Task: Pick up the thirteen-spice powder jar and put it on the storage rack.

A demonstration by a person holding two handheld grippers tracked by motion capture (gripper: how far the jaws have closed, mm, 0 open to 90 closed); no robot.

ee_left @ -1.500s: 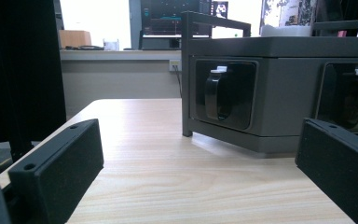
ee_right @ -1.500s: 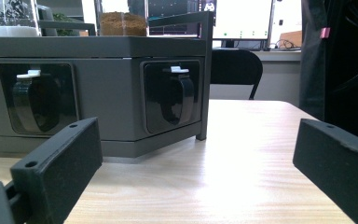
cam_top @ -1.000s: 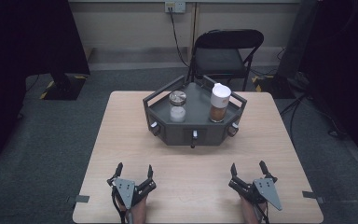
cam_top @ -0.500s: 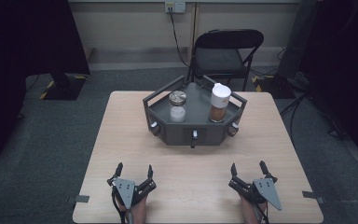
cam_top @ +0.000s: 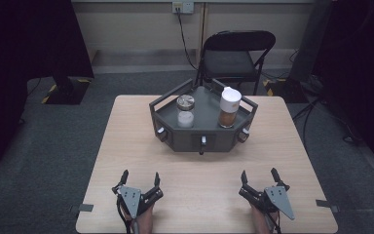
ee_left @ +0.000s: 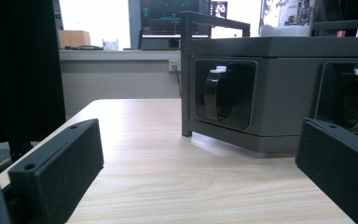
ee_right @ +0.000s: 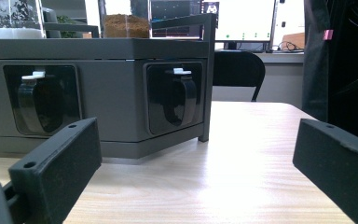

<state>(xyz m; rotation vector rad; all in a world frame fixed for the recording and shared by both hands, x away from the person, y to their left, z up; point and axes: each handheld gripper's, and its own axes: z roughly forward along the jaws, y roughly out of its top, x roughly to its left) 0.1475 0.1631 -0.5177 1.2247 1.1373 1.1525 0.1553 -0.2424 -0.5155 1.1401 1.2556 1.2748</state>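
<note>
Both spread and empty: left hand-held gripper (cam_top: 139, 178) lower left, right hand-held gripper (cam_top: 260, 176) lower right, grey tray (cam_top: 202, 139) centre desk (cam_top: 126, 131).

I had a light wood-grain table (cam_top: 126, 161) in front of me on grey carpet. A dark grey angular caddy (cam_top: 202, 136) sat directly on it, toward the far edge and about midway across. My two grippers sat at the near edge, left gripper (cam_top: 140, 179) and right gripper (cam_top: 260, 177), well apart.
</note>
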